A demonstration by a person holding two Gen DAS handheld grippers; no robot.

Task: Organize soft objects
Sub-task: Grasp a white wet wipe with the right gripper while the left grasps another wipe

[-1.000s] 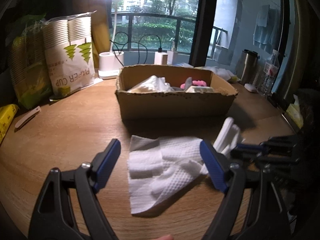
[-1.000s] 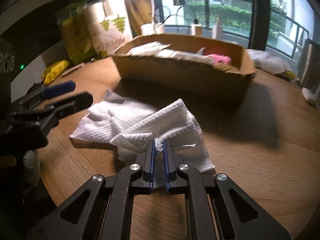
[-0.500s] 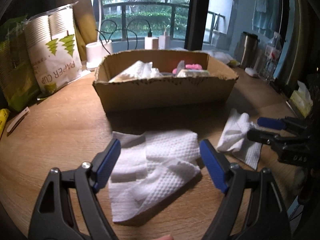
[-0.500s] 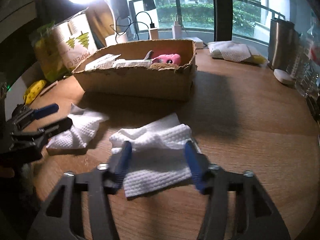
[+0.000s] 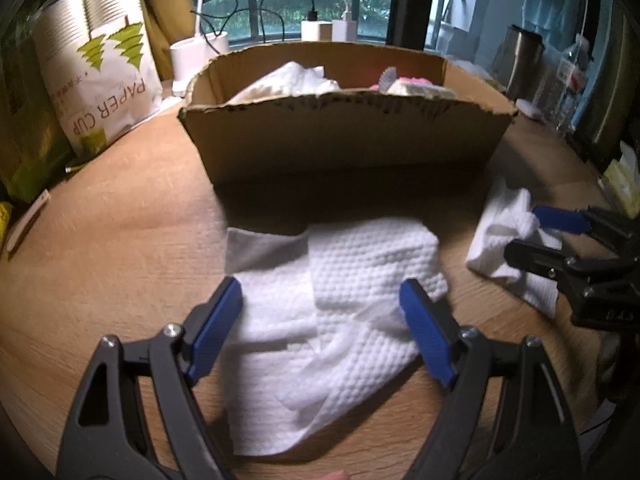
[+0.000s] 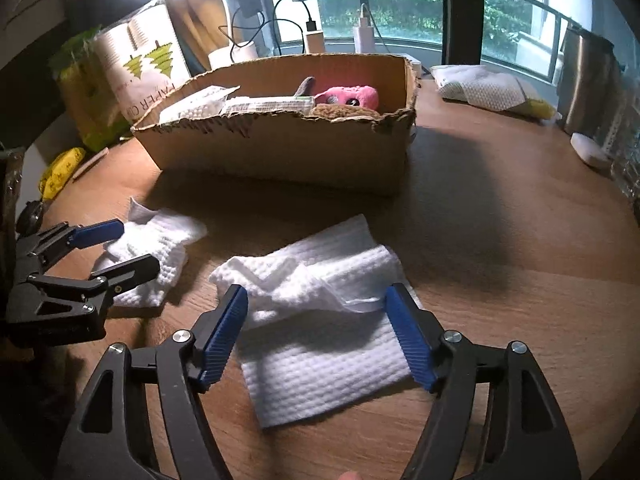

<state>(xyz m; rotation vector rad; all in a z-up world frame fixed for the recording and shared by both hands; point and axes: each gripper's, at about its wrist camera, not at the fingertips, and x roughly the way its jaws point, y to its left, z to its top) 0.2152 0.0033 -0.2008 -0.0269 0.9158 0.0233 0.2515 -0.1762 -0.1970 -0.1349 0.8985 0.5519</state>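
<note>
Two white embossed cloths lie on the wooden table in front of a cardboard box (image 5: 348, 136). My left gripper (image 5: 320, 286) is open, its blue pads on either side of the left cloth (image 5: 360, 256) without pressing it. My right gripper (image 6: 317, 292) has its jaws opening, and the crumpled right cloth (image 6: 320, 352) lies loose between them on the table. Each wrist view shows the other gripper: the right gripper (image 5: 524, 230) over its cloth (image 5: 500, 256), and the left gripper (image 6: 134, 245) over its cloth (image 6: 160, 240). The box (image 6: 280, 148) holds white tissue and a pink plush toy (image 6: 348, 98).
A bag of paper cups (image 5: 96, 76) and green packets stand at the back left, next to a white lamp base (image 5: 200, 56). A steel flask (image 5: 524, 60) and bottles stand at the right. A white packet (image 6: 488, 88) lies behind the box, and a yellow packet (image 6: 60, 172) lies far left.
My right gripper, shut on the cloth a second ago, has opened and let it drop. The two cloths now lie apart. My left gripper has sunk closer to its cloth.
</note>
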